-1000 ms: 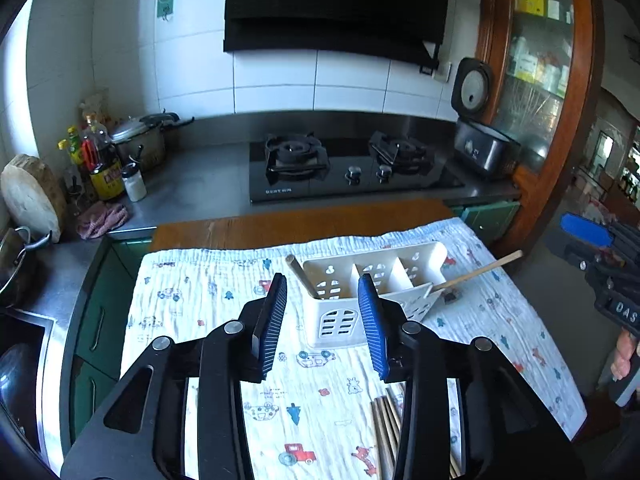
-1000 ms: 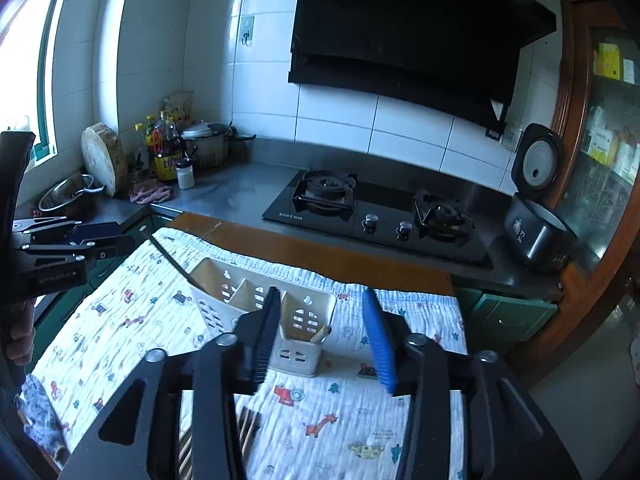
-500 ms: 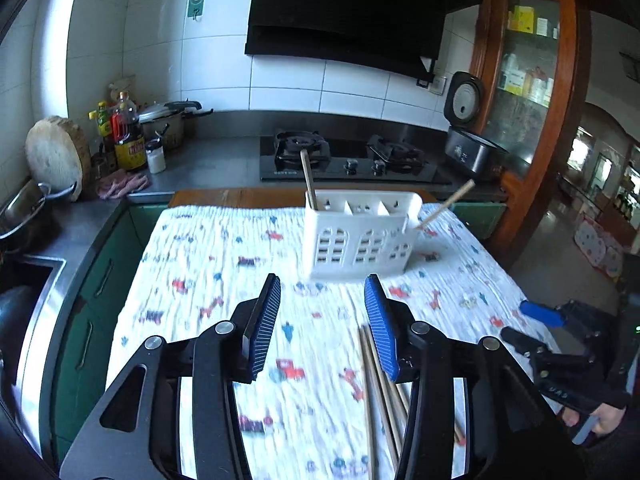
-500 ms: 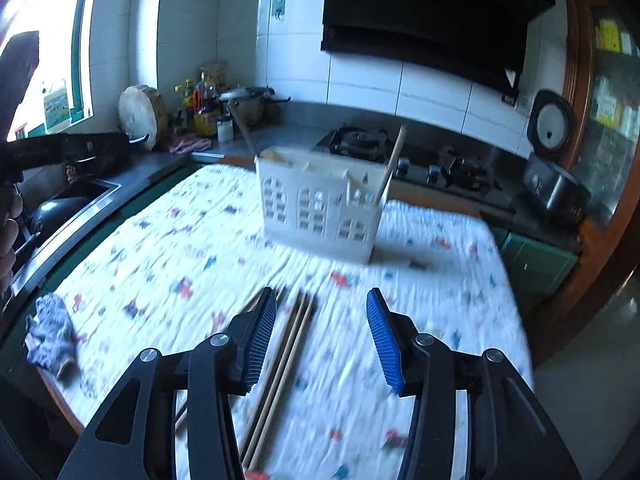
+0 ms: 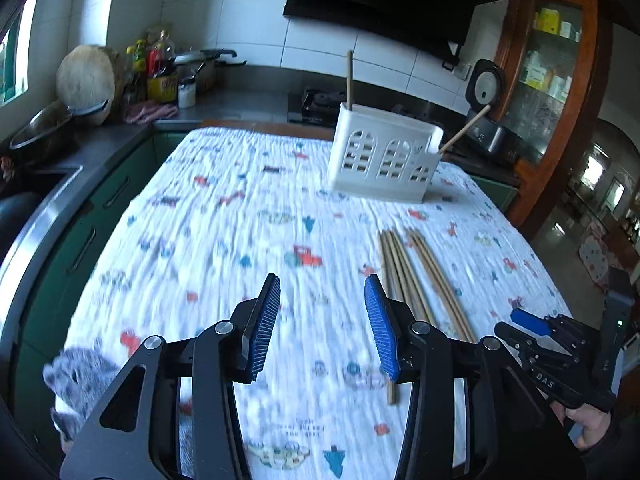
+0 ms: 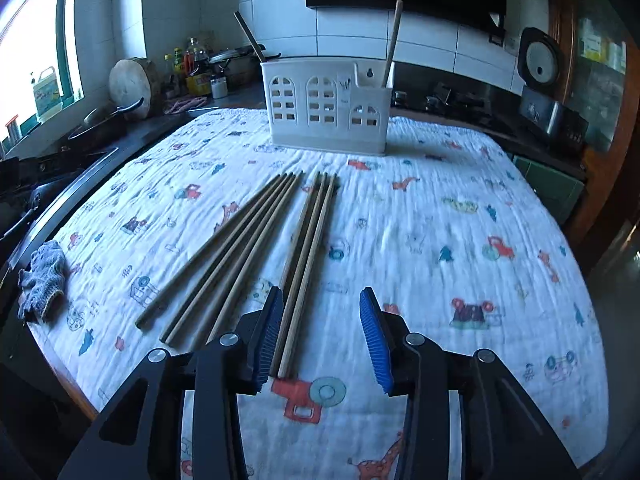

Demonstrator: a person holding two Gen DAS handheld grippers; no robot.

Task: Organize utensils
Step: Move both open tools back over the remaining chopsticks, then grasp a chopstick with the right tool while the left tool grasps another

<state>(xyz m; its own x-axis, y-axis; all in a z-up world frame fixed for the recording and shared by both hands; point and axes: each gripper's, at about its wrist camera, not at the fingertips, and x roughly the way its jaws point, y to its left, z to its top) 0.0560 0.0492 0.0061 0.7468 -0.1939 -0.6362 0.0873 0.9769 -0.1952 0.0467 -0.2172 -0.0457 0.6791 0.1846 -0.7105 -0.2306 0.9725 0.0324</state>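
Pick-up stage judged in hand. Both the right gripper (image 6: 320, 334) and left gripper (image 5: 322, 326) were held open, empty. Loose chopsticks (image 6: 256, 236) lay on the desk (image 6: 440, 208); the holder (image 6: 326, 110) stood at 12 o'clock. Closure on one pair was judged next.

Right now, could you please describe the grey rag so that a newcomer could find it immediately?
Start at the printed cloth covering the table. Follow its left edge toward the near corner: the grey rag lies crumpled there, apart from the chopsticks, and is the only soft, knitted thing.
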